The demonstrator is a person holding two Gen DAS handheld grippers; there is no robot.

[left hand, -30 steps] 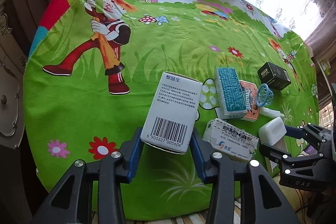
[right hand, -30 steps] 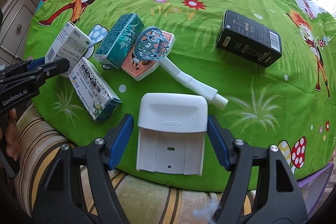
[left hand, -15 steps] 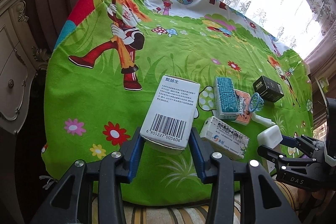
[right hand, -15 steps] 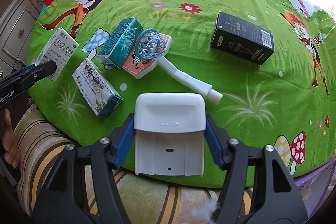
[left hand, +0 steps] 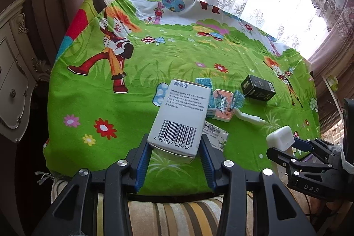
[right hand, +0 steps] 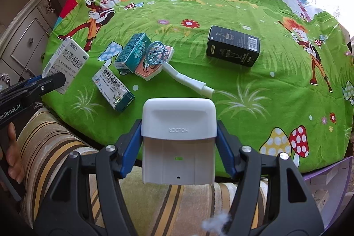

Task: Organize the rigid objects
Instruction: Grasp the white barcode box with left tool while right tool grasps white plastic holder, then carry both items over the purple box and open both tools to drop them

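My left gripper (left hand: pixel 174 147) is shut on a white medicine box (left hand: pixel 181 116) with a barcode, held tilted above the near edge of the table. From the right wrist view that box (right hand: pixel 66 61) shows at the left, in the left gripper (right hand: pixel 47 84). My right gripper (right hand: pixel 179 132) is shut on a white plastic holder (right hand: pixel 179 121), its blue pads (right hand: pixel 132 141) pressing both sides, lifted off the green cartoon tablecloth (right hand: pixel 199 14). In the left wrist view the holder (left hand: pixel 279 139) sits at the right in the right gripper (left hand: pixel 294 145).
On the cloth lie a teal box (right hand: pixel 132 52), an orange card pack (right hand: pixel 154 70), a blue mesh tool with a white handle (right hand: pixel 190 81), a white and teal medicine box (right hand: pixel 112 87) and a black box (right hand: pixel 232 45). A striped cushion (right hand: pixel 55 147) lies below me; a cabinet (right hand: pixel 26 37) stands left.
The right jaws closed onto the holder and lifted it off the table edge. Both grippers rose and drew back from the table, each carrying its object.
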